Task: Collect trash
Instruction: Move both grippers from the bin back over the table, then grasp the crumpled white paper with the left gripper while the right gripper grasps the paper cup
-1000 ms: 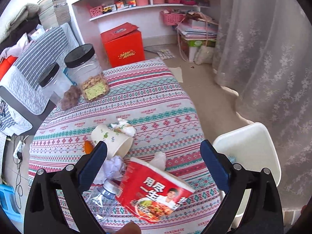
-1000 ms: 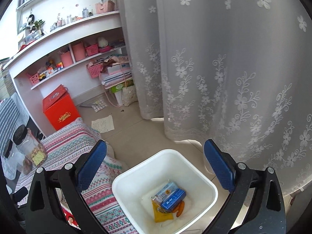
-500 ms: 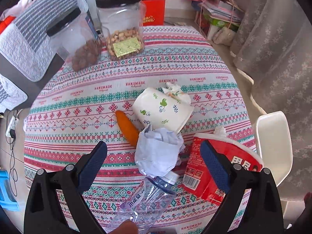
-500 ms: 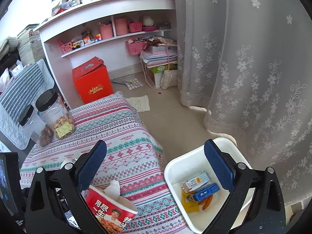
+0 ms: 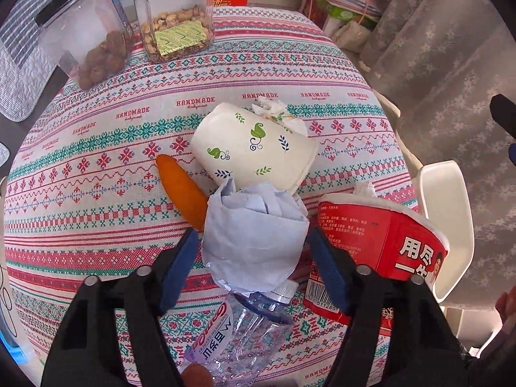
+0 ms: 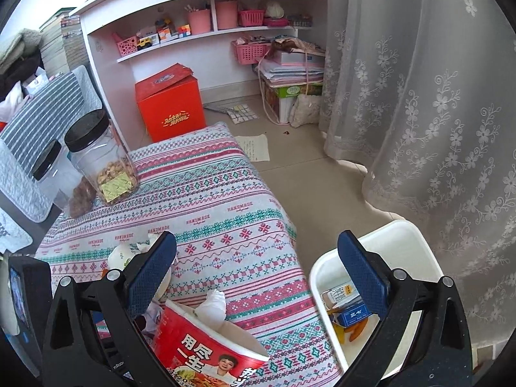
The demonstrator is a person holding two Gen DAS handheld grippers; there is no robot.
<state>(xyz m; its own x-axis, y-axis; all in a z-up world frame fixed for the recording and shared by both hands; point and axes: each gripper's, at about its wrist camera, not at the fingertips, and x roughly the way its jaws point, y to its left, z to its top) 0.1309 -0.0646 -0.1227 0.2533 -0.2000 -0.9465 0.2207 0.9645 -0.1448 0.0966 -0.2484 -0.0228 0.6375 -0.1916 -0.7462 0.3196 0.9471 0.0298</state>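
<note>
A crumpled white paper ball (image 5: 251,251) lies on the patterned tablecloth (image 5: 96,232), between the pads of my left gripper (image 5: 254,233), whose jaws are closing; I see no squeeze on the paper. Around the ball lie a leaf-print paper cup (image 5: 254,148) on its side, an orange carrot-like piece (image 5: 183,190), a clear plastic bottle (image 5: 238,325) and a red instant-noodle cup (image 5: 380,245). My right gripper (image 6: 258,238) is open and empty above the noodle cup (image 6: 206,351). The white bin (image 6: 396,245) beside the table holds small packets.
Two clear jars (image 5: 174,16) with nuts stand at the table's far side. A tissue (image 5: 277,113) lies behind the paper cup. On the floor are a red box (image 6: 171,106), stacked papers (image 6: 290,74) and a lace curtain (image 6: 435,113) to the right.
My left gripper dropped closer to the table and its jaws narrowed around the paper ball. The right gripper's view swung from the bin toward the table, jaws unchanged.
</note>
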